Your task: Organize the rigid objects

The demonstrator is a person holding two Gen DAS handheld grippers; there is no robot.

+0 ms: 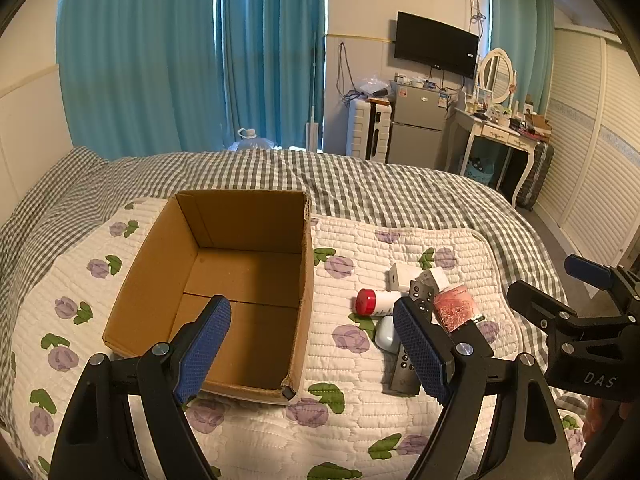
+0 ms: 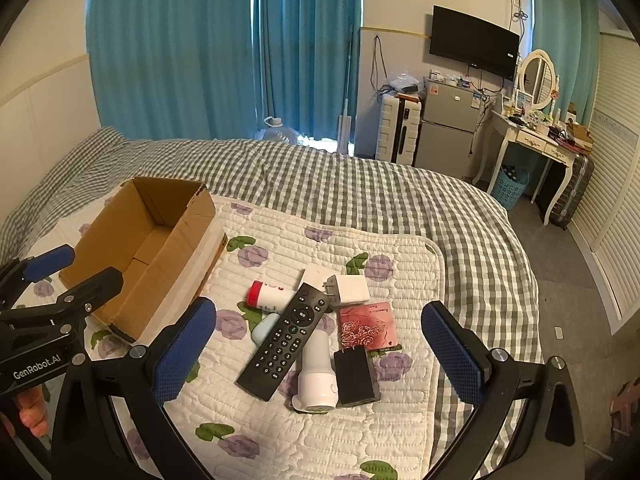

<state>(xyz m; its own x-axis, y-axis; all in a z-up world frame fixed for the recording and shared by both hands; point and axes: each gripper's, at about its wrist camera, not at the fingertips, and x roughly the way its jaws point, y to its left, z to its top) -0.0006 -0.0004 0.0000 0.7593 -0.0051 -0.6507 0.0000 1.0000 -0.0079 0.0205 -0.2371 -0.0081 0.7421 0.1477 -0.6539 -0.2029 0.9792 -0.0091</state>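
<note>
Fingers (image 1: 212, 340) of the left gripper (image 1: 316, 350) stand wide apart, holding nothing, above the near edge of the cardboard box (image 1: 248, 280); fingers (image 2: 452, 354) of the right gripper (image 2: 318, 354) likewise stand wide apart and hold nothing, above the pile of small items.

Box: open at the top, nothing seen inside, resting on the quilted floral pad (image 2: 360, 248) on the bed (image 2: 320, 184) with the checked cover; it lies to the left of the pile, apart from it.

Pile, seen from the right wrist: black remote control (image 2: 286, 342) lying aslant, its upper end beside the white charger (image 2: 352, 288); white bottle with red cap (image 2: 266, 294) on its side, just left of the remote's upper end; pale blue case (image 2: 264, 328) partly under the remote's left edge; white cylindrical device (image 2: 316, 376) touching the remote's lower right side; black power adapter (image 2: 356, 374) just beside that device; pink card with rose print (image 2: 368, 326) behind the adapter; a second white block (image 2: 314, 274) behind the charger.

From the left wrist, the right gripper's frame shows at the right edge, and the left gripper's right finger hides part of the remote.

Background: blue curtains (image 2: 172, 60); wall television (image 2: 474, 42); small grey fridge (image 2: 448, 120); white dressing table with oval mirror (image 2: 538, 80).
</note>
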